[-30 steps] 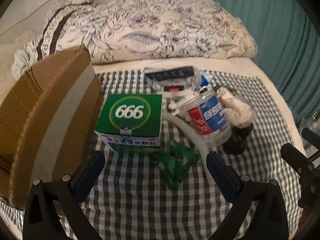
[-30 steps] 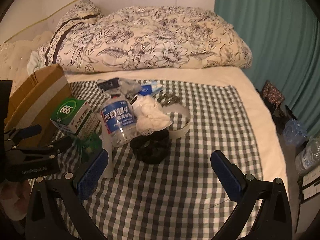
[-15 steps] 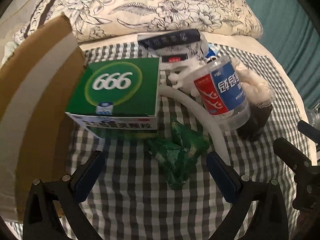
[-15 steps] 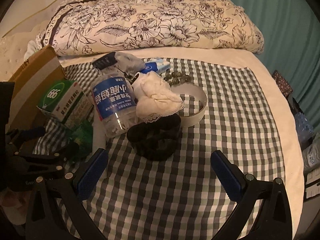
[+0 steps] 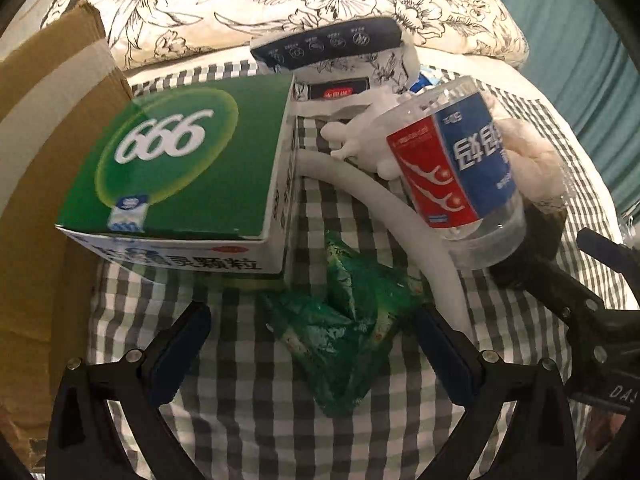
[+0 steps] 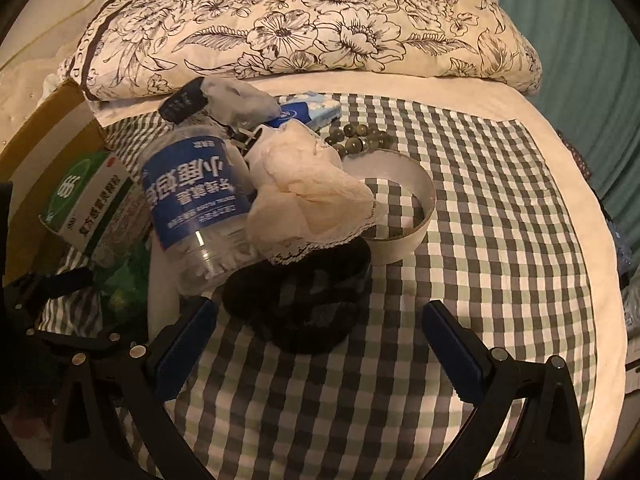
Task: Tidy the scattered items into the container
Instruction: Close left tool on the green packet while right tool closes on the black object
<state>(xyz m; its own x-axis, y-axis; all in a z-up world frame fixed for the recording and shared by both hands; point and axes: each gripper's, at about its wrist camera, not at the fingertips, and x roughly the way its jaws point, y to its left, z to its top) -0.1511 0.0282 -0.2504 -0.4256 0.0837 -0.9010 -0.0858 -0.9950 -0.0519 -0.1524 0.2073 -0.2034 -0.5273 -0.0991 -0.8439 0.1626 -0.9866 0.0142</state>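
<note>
Close to us, on the checked cloth [image 6: 500, 240] that covers the bed, our left gripper [image 5: 312, 344] has its fingers spread wide with nothing between them. They sit on both sides of a crumpled green packet [image 5: 340, 320] without touching it. Our right gripper [image 6: 316, 344] is wide apart and empty too, and a dark bundle of cloth [image 6: 304, 300] lies just past its fingers.

A bit farther, we see a green box [image 5: 180, 168] with "666" in big white numbers and a line of Chinese writing on its white front. It sits right next to the brown cardboard box [image 5: 44, 152], the container, on our left. A clear bottle [image 6: 196, 204] lies tipped on its side, with a blue and red label in Chinese letters. A cream rag [image 6: 308, 196] is leaning on it. A white ring of tape [image 6: 404, 208] lies behind that.

Farther still are some dark round beads [image 6: 360, 140], a small blue and white pack [image 6: 308, 112] and a dark-topped pack [image 5: 332, 44] with tiny writing we cannot read.

All the things crowd to the left. The right side of the cloth is bare, with lots of room to move. At the back lies a flowered quilt [image 6: 320, 28], with a teal curtain [image 6: 592, 40] beside it.
</note>
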